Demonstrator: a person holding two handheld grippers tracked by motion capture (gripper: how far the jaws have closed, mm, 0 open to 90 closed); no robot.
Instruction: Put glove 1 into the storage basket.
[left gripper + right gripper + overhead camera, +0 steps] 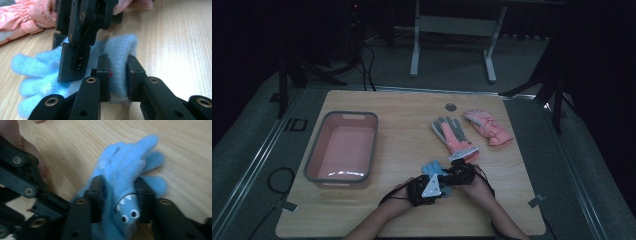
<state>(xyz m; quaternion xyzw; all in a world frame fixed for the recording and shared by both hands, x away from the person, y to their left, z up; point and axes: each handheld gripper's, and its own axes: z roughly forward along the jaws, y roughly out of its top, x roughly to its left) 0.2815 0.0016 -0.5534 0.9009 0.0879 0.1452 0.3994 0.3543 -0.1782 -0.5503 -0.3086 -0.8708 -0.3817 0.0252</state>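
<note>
Unlabelled blue glove (125,182) with googly eyes

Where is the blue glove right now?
In the high view the blue glove lies at the table's near edge, right of the pink basin, pinched between the left gripper and right gripper.

A dim lab or recording studio, dressed as a test station: a bare wooden table (377,220) stands on grey carpet, ringed by black tripod legs (532,82) and trailing cables (277,180), with a white metal desk frame (452,45) behind. Tape marks (536,201) sit at the table's corners. A person's hand (477,187) works a cabled gripper (451,176); beyond its fingers lie pink gloves (487,127), and off to the side a pink plastic basin (312,160).
</note>
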